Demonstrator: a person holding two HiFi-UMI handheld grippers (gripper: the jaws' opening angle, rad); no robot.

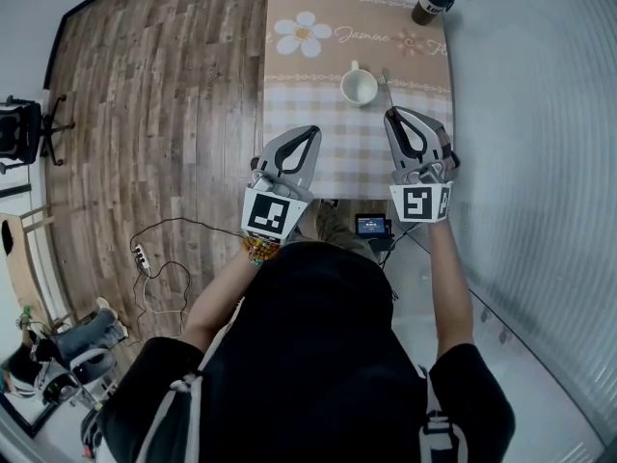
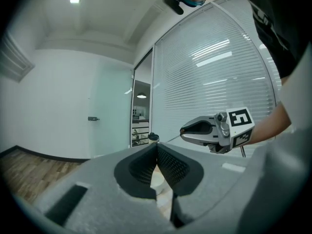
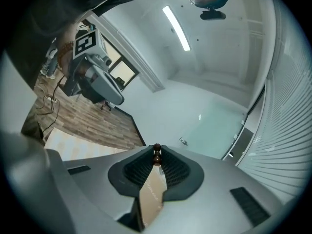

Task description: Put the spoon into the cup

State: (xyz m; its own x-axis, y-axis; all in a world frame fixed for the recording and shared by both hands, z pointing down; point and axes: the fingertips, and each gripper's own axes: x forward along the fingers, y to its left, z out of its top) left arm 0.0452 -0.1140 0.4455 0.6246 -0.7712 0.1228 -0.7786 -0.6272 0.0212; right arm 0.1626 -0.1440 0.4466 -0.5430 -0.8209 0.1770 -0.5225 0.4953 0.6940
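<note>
Spoon (image 1: 388,89) lies on the checked table (image 1: 318,167) just to the right of the white cup (image 1: 360,87), its bowl level with the cup's far rim and its handle running back toward the person. The right gripper (image 1: 392,114), on the near side of the cup and slightly to its right, has its jaws pressed together on the tip of that handle. In the right gripper view (image 3: 157,152) the spoon's dark, beaded end (image 3: 157,158) sits pinched between the ribbed pads (image 3: 171,168). The left gripper (image 1: 313,129) is held over the table's near edge, nearer the person than the cup and to its left. Its jaws meet at the tips with nothing between them, as the left gripper view (image 2: 156,147) shows. A dark lidded tumbler (image 1: 433,1) stands well beyond the cup, at the table's far right corner. The cup stands upright, with its handle on the far side.
</note>
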